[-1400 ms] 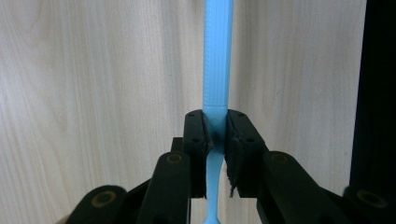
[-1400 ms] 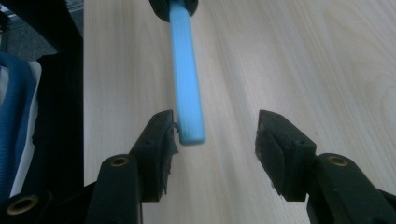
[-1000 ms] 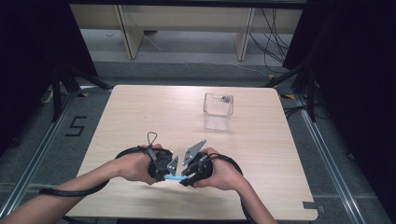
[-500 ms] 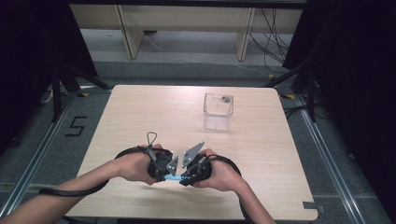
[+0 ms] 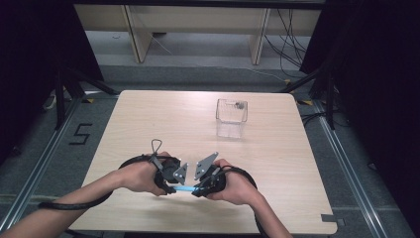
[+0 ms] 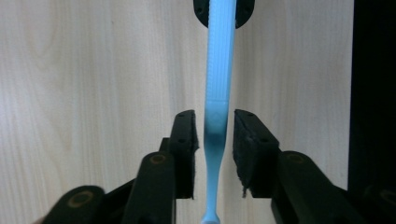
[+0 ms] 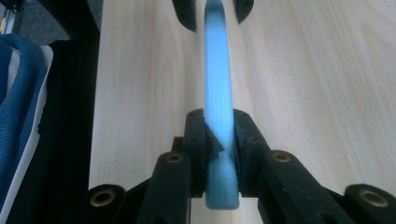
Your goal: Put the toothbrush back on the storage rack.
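The right gripper (image 7: 219, 130) is seen with its jaws pressed onto the ribbed handle of a light-blue toothbrush (image 7: 218, 88), and those jaws have just been closing on it; the pads sit flush against both sides of the handle. The left gripper (image 6: 215, 133) has just been opening — its pads (image 6: 187, 140) now stand slightly apart from the thin neck of the toothbrush (image 6: 218, 84), with a sliver of table visible on either side, so nothing is pinched there.

In the high view the toothbrush (image 5: 185, 189) is held level between the two grippers, just above the near edge of the wooden table (image 5: 148, 119), with the left gripper (image 5: 171, 186) and right gripper (image 5: 200, 188) facing each other at its two ends.

A hand-over from left to right is judged to be nearly complete: the new grip is made and the old one released, though the left jaws have not yet been drawn away from the neck.

A clear plastic container (image 5: 231, 117) stands well apart, farther up the table — the likely destination, it is judged. What is left would then be the withdrawal of the left gripper, the carry and the drop.
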Motion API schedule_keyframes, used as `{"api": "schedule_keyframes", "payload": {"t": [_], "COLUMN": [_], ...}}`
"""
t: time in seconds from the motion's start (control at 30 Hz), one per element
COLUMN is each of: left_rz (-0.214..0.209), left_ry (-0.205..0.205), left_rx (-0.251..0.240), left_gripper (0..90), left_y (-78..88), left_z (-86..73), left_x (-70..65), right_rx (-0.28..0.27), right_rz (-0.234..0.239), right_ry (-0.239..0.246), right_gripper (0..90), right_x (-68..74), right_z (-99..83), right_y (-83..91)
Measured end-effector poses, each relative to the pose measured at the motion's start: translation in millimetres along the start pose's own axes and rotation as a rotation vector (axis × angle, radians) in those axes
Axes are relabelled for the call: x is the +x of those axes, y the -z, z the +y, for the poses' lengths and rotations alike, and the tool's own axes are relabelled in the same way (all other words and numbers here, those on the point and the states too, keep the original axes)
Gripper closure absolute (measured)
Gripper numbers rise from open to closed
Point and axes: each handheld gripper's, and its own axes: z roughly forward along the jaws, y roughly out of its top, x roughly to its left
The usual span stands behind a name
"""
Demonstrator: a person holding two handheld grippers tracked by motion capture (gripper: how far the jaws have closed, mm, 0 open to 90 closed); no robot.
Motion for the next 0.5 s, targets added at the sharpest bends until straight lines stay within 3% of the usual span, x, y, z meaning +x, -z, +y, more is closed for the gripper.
{"api": "schedule_keyframes", "payload": {"t": [0.07,0.13,0.2,0.23,0.3,0.33,0.4,0.47,0.5], "left_rz": [0.017,0.044,0.083,0.107,0.148,0.160,0.171,0.183,0.187], "left_ry": [0.025,0.040,0.073,0.105,0.125,0.141,0.176,0.210,0.240], "left_rx": [-0.040,-0.087,-0.166,-0.233,-0.305,-0.336,-0.396,-0.457,-0.491], "left_gripper": [62.1,60.4,58.8,59.1,59.4,58.8,58.0,56.3,55.2], "left_y": [3.3,7.6,12.6,15.9,21.2,22.3,24.5,22.9,20.6], "left_z": [-3.8,-8.0,-12.6,-15.9,-22.1,-24.5,-32.1,-38.3,-40.7], "left_x": [-0.1,-0.8,-2.5,-3.7,-4.2,-5.0,-6.5,-10.1,-12.7], "right_rx": [-0.009,-0.011,-0.025,-0.031,-0.050,-0.057,-0.086,-0.125,-0.138], "right_rz": [-0.019,-0.029,-0.055,-0.063,-0.081,-0.097,-0.119,-0.161,-0.159], "right_ry": [0.000,-0.049,-0.074,-0.081,-0.103,-0.149,-0.117,-0.121,-0.144], "right_gripper": [78.6,78.6,78.6,78.6,78.6,78.6,78.6,78.6,78.6], "right_x": [-3.0,-3.2,-5.1,-5.9,-7.3,-5.7,-10.2,-11.6,-11.2], "right_z": [-4.4,-8.9,-14.7,-16.7,-22.3,-25.7,-29.8,-35.7,-37.5], "right_y": [2.7,5.0,8.2,9.3,12.4,14.7,15.9,17.4,17.7]}}
